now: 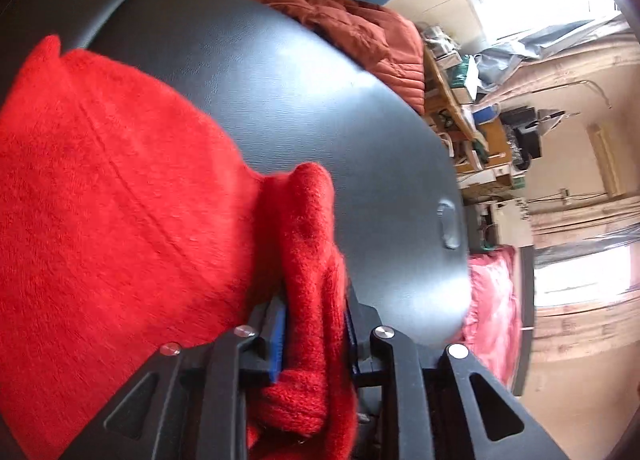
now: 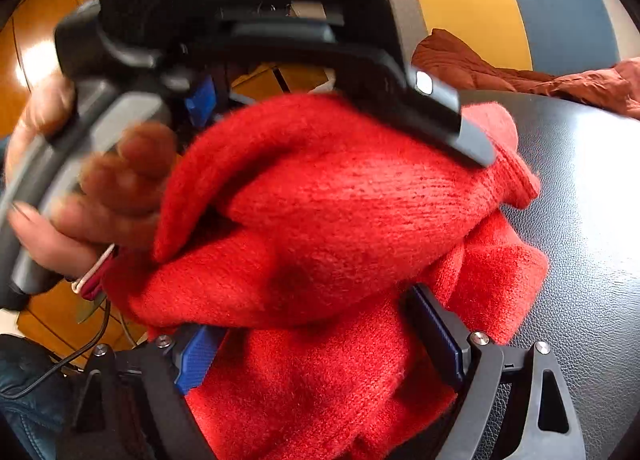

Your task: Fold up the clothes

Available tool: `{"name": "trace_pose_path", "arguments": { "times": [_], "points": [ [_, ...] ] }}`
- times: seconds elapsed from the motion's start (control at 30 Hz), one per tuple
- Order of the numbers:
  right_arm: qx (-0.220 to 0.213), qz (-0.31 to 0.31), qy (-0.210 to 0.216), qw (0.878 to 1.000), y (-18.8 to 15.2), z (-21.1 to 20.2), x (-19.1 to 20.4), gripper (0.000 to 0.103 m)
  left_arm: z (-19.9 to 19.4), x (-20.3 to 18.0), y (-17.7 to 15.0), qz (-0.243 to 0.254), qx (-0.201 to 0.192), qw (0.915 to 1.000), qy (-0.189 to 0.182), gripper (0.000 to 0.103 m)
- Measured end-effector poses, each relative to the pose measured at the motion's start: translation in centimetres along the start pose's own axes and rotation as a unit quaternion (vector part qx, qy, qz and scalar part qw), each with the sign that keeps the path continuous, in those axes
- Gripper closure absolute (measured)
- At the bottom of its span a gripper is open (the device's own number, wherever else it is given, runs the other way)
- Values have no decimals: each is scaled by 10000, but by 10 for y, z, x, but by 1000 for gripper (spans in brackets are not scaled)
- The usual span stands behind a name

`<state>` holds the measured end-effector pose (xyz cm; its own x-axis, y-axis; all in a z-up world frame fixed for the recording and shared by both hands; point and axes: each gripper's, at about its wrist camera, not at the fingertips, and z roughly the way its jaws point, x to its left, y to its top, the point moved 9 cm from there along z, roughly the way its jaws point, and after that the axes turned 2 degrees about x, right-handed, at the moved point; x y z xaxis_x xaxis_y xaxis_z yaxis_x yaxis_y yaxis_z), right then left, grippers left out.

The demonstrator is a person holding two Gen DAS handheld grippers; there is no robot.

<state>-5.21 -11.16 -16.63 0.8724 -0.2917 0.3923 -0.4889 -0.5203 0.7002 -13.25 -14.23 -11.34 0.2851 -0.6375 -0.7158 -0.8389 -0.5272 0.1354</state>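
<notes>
A red knit sweater [image 1: 100, 188] lies on a black leather-like table [image 1: 320, 100]. In the left wrist view my left gripper [image 1: 314, 328] is shut on a thick fold of the sweater, squeezed between its blue pads [image 1: 278, 336]. In the right wrist view the sweater [image 2: 340, 212] bulges up in a heap. My right gripper [image 2: 316, 344] stands open, its blue pads [image 2: 436, 332] wide apart, and the bunched knit fills the gap. Above the heap a person's hand [image 2: 100, 188] grips the handle of the left gripper's black body. The sweater's far parts are hidden.
A rust-orange quilted jacket [image 1: 352, 28] lies along the table's far edge. Pink fabric [image 1: 492, 300] sits past the table's right end, with cluttered shelves [image 1: 460, 100] behind. Bare black tabletop [image 2: 580, 220] spreads to the right of the heap. Wooden floor [image 2: 40, 40] shows at left.
</notes>
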Motion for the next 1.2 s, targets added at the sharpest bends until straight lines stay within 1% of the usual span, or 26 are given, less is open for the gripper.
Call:
{"name": "trace_pose_path", "arguments": {
  "times": [0.07, 0.13, 0.2, 0.27, 0.3, 0.33, 0.37, 0.4, 0.47, 0.6, 0.7, 0.8, 0.83, 0.93, 1.0, 1.07, 1.2],
  "points": [
    [-61, 28, 45, 10000, -1, -1, 1, 11, -11, -16, -1, -13, 47, 9996, -281, 76],
    [-70, 30, 53, 10000, -3, -5, 3, 10, -28, -35, -4, 68, 42, 9976, -681, 76],
    [-67, 40, 33, 10000, -7, -13, 5, 9, -53, -48, -3, 256, -175, 9955, -894, 76],
    [-65, 49, 14, 10000, -10, -21, 7, 7, -84, -52, 2, 358, -566, 9917, -1094, 75],
    [-64, 54, 4, 10000, -12, -25, 9, 6, -98, -43, 6, 296, -779, 9906, -1085, 75],
    [-63, 59, -5, 10000, -14, -29, 10, 5, -112, -28, 9, 198, -1017, 9896, -1000, 75],
    [-62, 64, -15, 10000, -16, -33, 11, 2, -126, -12, 11, 100, -1254, 9878, -913, 75],
    [-60, 69, -25, 10000, -17, -37, 12, 0, -138, 8, 13, -12, -1467, 9864, -741, 75],
    [-58, 79, -44, 9999, -21, -44, 14, 0, -151, 47, 7, -219, -1675, 9847, -435, 75],
    [-54, 98, -83, 9999, -28, -60, 19, 0, -164, 108, -16, -506, -1921, 9799, -165, 75],
    [-150, -48, -151, 9998, -22, -96, 28, 0, -159, 128, -35, -401, -1959, 9798, -43, 75],
    [-300, -214, -172, 9992, -12, -132, 41, 0, -149, 125, -47, -114, -1945, 9808, 0, 75],
    [-366, -259, -64, 9990, -5, -142, 47, 0, -145, 122, -47, -23, -1936, 9811, -17, 75],
    [-316, -308, 479, 9979, 16, -138, 63, 0, -135, 109, -47, 279, -1906, 9812, -79, 75],
    [-4, -243, 746, 9969, 10, -120, 70, 0, -128, 100, -48, 522, -1858, 9812, -58, 75],
    [320, -173, 1007, 9942, 4, -102, 78, 0, -118, 90, -52, 771, -1731, 9819, -14, 75],
    [968, -32, 1524, 9836, -9, -67, 92, 0, -99, 81, -63, 1131, -1450, 9829, 48, 75]
  ]
}}
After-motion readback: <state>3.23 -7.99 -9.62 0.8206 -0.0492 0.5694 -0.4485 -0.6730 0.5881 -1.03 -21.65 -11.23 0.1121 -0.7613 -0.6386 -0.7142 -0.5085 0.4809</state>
